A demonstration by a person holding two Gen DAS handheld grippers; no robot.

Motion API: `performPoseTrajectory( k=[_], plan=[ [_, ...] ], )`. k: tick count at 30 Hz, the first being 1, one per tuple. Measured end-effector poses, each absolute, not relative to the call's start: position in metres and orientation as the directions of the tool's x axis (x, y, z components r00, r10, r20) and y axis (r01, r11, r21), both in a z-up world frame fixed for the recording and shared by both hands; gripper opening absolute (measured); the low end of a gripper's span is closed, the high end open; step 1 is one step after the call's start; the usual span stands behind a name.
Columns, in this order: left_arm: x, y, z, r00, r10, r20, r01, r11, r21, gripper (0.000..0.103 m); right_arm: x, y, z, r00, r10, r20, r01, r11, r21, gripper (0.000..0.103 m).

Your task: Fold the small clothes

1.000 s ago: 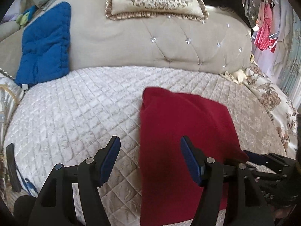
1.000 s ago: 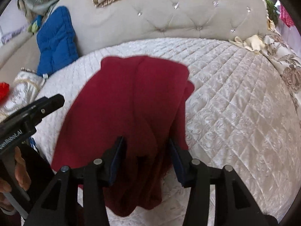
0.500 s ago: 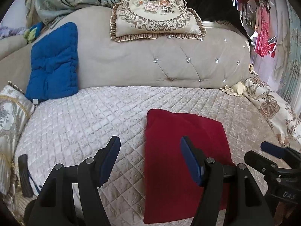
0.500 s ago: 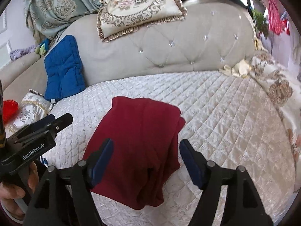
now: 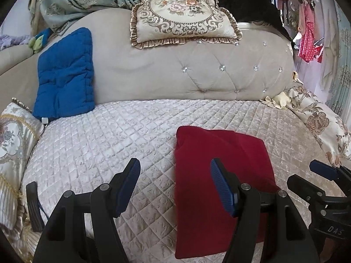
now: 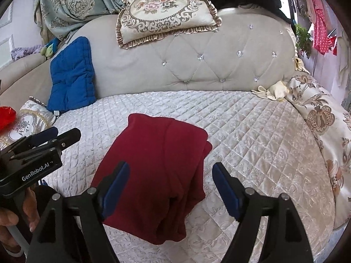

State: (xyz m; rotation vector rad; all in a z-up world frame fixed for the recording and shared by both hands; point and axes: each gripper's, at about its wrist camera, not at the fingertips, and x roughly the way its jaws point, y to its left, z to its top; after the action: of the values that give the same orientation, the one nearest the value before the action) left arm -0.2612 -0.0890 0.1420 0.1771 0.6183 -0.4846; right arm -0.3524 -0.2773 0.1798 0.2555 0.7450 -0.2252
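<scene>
Here I have both tongs held above the bed (image 5: pixel 105 144), angled down toward its quilted cover. My left tongs (image 5: pixel 175 188) stand wide apart with nothing between the pads, only bare quilt below the gap; the folded red garment (image 5: pixel 221 175) lies flat on the bed just right of that gap, its left edge running under the right finger. My right tongs (image 6: pixel 171 186) are opening, the blue pads clear of the cloth, and the same garment (image 6: pixel 158 168) sits below and between them, untouched, with its thicker layered edge toward the right finger. In the right wrist view a hand (image 6: pixel 13 221) grips the handle of the left tongs off to the left, beside the garment. Ahead of both tongs rises the tufted headboard (image 5: pixel 197 76), with an ornate cushion (image 5: pixel 182 13) on top of it and a blue quilted pad (image 5: pixel 65 74) leaning against it to the left. A floral bedspread (image 6: pixel 322 118) drapes the bed's edge to the right of the right tongs, well apart from the garment. Nothing lies between either pair of tongs and the cloth.
</scene>
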Motion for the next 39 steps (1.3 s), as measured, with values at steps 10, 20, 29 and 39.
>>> performPoseTrajectory(
  k=[10,20,29,39],
  plan=[
    [-0.263,-0.073,0.144,0.744,-0.346,-0.572,0.450,0.892,0.046,0.045,-0.341,-0.262,0.176,0.709,-0.070,-0.702,0.254,0.953,0.162,0.082],
    [-0.260,-0.070,0.145,0.744,-0.345,-0.572,0.433,0.901,0.019,0.045,-0.343,-0.251,0.179,0.690,-0.091,-0.718,0.243,0.964,0.111,0.082],
    [-0.262,-0.073,0.145,0.733,-0.363,-0.575,0.446,0.895,0.003,0.045,-0.348,-0.254,0.184,0.699,-0.112,-0.706,0.263,0.959,0.109,0.085],
    [-0.262,-0.077,0.140,0.716,-0.364,-0.595,0.448,0.894,-0.008,0.045,-0.349,-0.259,0.183,0.701,-0.157,-0.695,0.304,0.948,0.094,0.087]
  ],
)
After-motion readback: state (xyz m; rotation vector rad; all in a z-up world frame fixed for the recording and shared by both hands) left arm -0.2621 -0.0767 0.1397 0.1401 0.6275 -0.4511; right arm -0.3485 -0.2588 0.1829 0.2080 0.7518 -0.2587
